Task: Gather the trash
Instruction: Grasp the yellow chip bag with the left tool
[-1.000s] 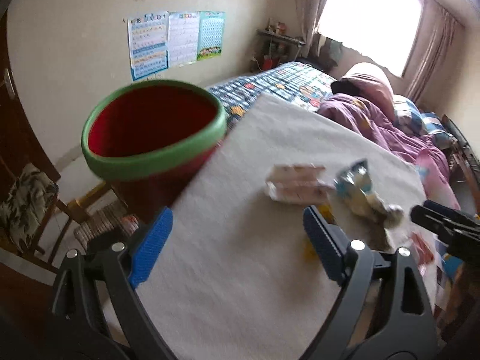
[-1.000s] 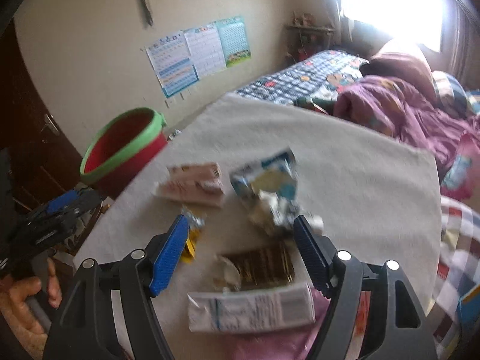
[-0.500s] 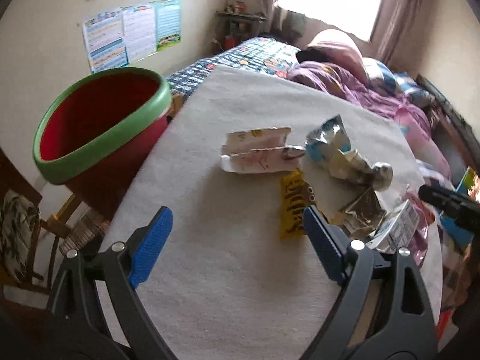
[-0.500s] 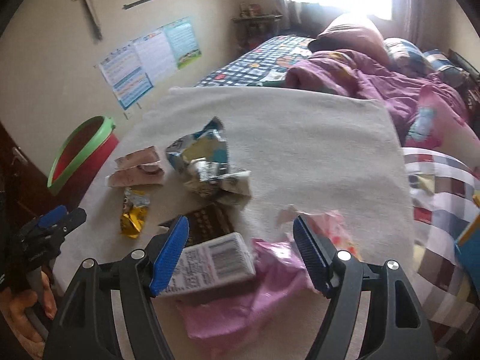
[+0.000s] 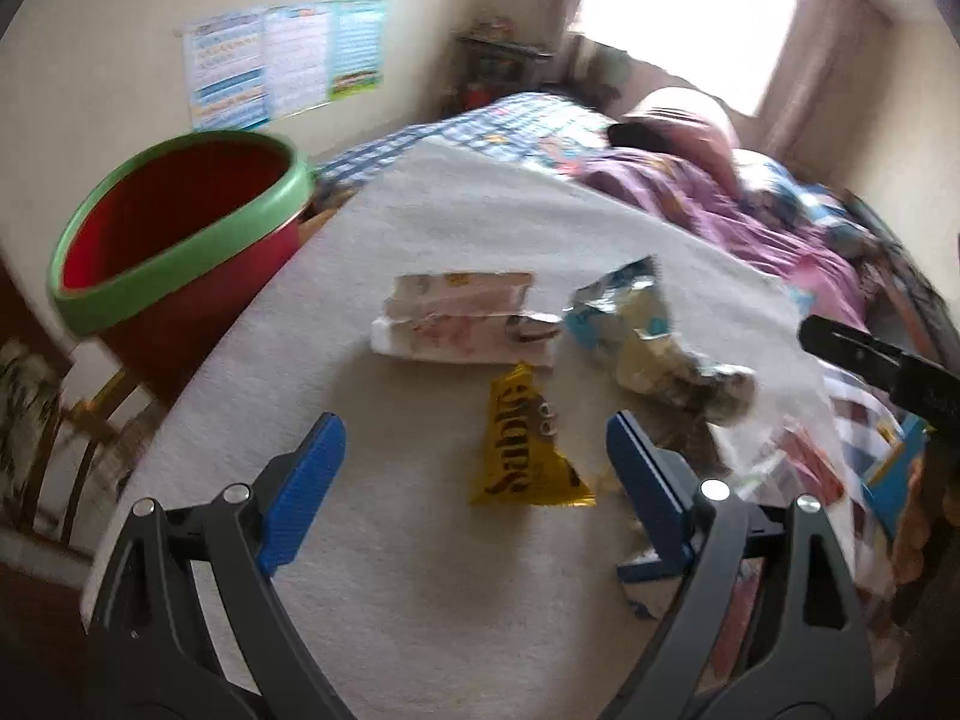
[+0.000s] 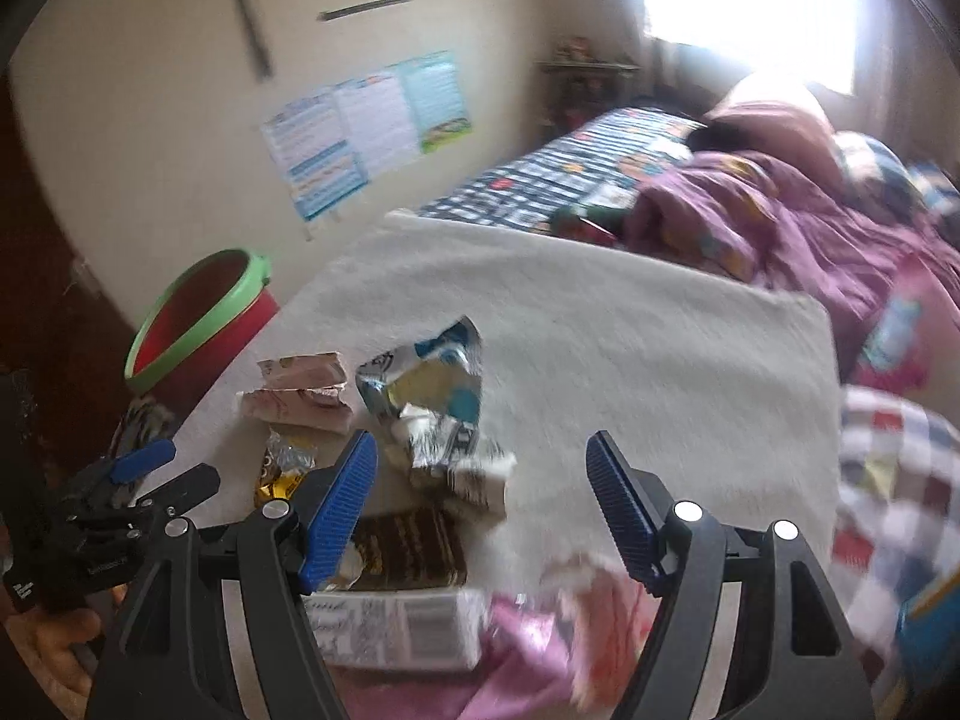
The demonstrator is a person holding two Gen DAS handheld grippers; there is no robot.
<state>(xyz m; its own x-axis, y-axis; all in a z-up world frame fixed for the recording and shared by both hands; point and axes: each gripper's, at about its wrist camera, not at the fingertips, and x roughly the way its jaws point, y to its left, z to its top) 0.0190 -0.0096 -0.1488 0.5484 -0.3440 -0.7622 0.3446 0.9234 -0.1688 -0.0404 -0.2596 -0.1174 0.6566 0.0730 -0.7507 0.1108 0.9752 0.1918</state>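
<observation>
Several pieces of trash lie on a white cloth-covered table. A yellow candy wrapper lies just ahead of my left gripper, which is open and hovers above it. Behind it lie a pink-white wrapper and a crumpled blue-silver bag. My right gripper is open over the blue-silver bag, with a brown wrapper, a white carton and pink plastic below it. A red bin with a green rim stands off the table's left edge.
A bed with a purple blanket runs behind the table. A wooden chair stands beside the bin. The right wrist view shows the left gripper at the table's left edge, with a person's hand under it.
My left gripper has swung right, away from the bin, and sunk toward the yellow wrapper. My right gripper has shifted sideways over the trash pile. Both jaws stand as wide as before.
</observation>
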